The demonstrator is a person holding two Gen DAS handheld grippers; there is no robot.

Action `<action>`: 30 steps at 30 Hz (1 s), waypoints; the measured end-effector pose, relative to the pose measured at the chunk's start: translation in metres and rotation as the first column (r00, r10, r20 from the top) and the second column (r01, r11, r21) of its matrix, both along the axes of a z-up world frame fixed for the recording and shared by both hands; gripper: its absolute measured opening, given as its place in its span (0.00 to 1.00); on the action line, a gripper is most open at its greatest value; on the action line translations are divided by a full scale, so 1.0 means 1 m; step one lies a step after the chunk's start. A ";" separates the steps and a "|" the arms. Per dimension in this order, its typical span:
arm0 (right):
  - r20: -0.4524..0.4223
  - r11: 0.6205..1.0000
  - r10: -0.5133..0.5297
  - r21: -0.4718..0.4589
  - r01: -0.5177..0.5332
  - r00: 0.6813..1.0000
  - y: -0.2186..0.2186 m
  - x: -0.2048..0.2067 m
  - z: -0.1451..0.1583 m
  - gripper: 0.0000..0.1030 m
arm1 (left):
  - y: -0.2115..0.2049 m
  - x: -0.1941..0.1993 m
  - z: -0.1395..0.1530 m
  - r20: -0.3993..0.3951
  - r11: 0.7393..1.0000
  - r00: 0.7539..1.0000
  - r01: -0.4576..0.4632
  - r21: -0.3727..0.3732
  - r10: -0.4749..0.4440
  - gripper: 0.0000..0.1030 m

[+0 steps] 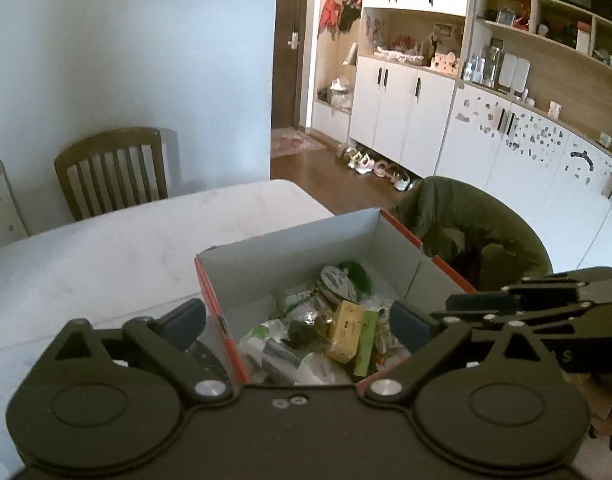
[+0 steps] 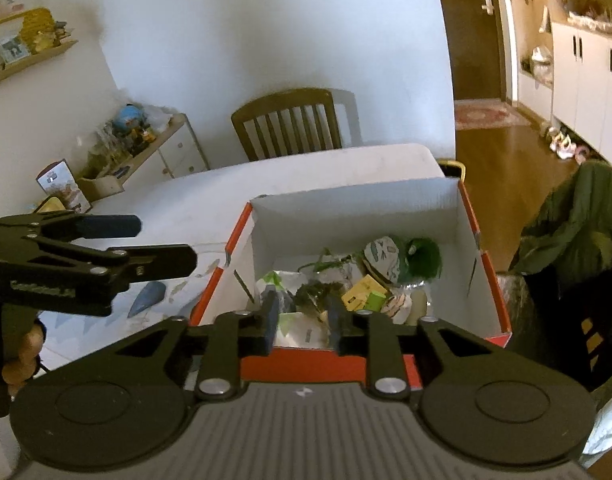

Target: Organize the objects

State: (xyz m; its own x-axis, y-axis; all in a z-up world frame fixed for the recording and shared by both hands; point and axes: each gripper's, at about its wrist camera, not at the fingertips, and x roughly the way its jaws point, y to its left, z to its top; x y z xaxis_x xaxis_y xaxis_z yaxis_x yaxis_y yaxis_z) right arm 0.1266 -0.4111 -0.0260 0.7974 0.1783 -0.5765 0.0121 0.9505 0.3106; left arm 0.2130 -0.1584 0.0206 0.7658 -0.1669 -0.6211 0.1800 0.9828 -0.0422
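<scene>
We hold both grippers over an open cardboard box (image 1: 306, 236) with orange outer walls and a white inside, standing on the white table (image 1: 126, 240) near its right edge; our left gripper (image 1: 298, 322) hangs above the box's left wall with its jaws spread wide and nothing between them, one blue-padded finger outside the wall and the other over the contents; our right gripper (image 2: 302, 316) sits just above the near wall, its jaws parted to a moderate gap and gripping nothing; inside the box lies a jumble of small items: a yellow carton (image 2: 360, 294) beside a light green carton (image 2: 376, 300), a white pouch with green print (image 1: 262, 332), a fuzzy green thing (image 2: 424, 258) at the back next to a round white-and-green piece (image 2: 384, 256); on the table left of the box rests a blue cone-shaped object (image 2: 148, 298); a wooden chair (image 2: 288, 124) stands at the far side of the table, and a green jacket (image 1: 470, 224) drapes over a seat to the right of the box
</scene>
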 end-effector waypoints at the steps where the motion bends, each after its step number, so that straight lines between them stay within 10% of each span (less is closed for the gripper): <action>1: 0.008 1.000 -0.002 -0.005 0.002 1.000 0.001 -0.002 0.001 0.39 | 0.001 -0.003 0.001 0.005 1.000 1.000 0.001 0.001 -0.001 0.97; 30: 0.179 0.979 -0.193 -0.024 0.200 0.965 0.013 -0.063 0.015 0.99 | 0.000 -0.049 0.008 0.109 0.998 0.994 -0.004 -0.062 0.011 1.00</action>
